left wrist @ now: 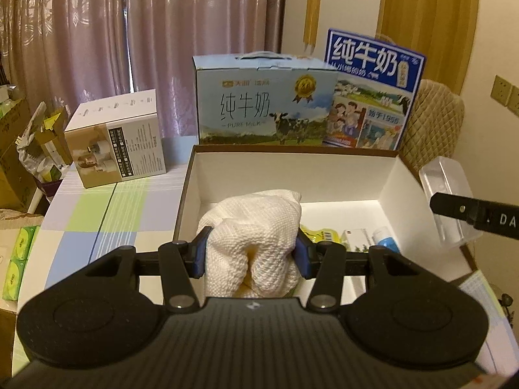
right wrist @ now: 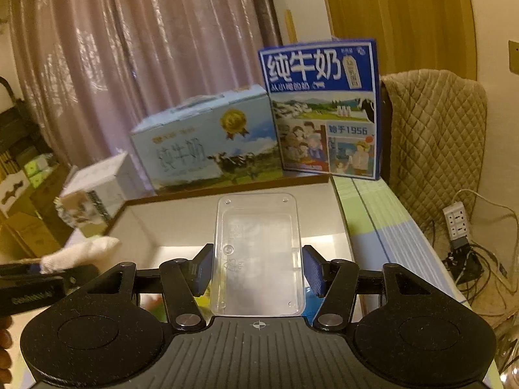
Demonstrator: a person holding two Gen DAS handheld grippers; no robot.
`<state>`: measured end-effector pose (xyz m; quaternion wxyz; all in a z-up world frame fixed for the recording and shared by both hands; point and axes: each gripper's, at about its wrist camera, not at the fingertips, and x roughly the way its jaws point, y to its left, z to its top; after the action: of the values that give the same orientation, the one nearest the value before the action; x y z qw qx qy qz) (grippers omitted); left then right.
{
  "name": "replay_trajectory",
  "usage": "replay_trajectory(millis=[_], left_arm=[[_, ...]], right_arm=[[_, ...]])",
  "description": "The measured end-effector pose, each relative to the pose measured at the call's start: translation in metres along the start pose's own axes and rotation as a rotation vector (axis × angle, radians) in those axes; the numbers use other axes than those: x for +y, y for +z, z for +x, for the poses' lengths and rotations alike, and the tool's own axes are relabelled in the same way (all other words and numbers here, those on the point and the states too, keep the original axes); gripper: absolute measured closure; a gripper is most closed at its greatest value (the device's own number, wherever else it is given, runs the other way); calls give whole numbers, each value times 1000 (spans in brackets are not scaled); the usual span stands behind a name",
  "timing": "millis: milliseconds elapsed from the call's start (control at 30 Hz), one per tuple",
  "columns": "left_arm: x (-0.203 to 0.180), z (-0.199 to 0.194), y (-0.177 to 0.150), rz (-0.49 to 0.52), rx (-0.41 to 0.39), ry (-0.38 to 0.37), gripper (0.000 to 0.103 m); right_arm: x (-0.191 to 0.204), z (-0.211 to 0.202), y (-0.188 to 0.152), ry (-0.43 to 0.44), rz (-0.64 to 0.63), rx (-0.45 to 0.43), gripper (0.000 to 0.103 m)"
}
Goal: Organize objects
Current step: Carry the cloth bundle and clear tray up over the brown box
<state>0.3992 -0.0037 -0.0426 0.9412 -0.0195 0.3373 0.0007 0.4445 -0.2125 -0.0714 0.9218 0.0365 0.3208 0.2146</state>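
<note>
While both claws are hovering over the open white box (left wrist: 386, 178), the left claw (left wrist: 251, 253) is pinching a soft, woven white cloth (left wrist: 256, 223), and the right claw (right wrist: 258, 270) is clamping a rigid clear plastic case (right wrist: 258, 253), long axis pointing away, above the box's right side.

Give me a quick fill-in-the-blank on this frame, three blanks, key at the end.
1. The left gripper is shut on a white ____.
2. The right gripper holds a clear plastic ____.
3. Both grippers are over an open box whose inside is ____.
Missing words: cloth; container; white
</note>
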Motion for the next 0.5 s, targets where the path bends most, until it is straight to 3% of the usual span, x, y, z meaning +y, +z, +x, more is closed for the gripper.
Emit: replay_trajectory(millis=[500], left_arm=[[4, 76, 24, -88, 9, -4, 57]], right_arm=[[-11, 76, 5, -40, 31, 65, 49]])
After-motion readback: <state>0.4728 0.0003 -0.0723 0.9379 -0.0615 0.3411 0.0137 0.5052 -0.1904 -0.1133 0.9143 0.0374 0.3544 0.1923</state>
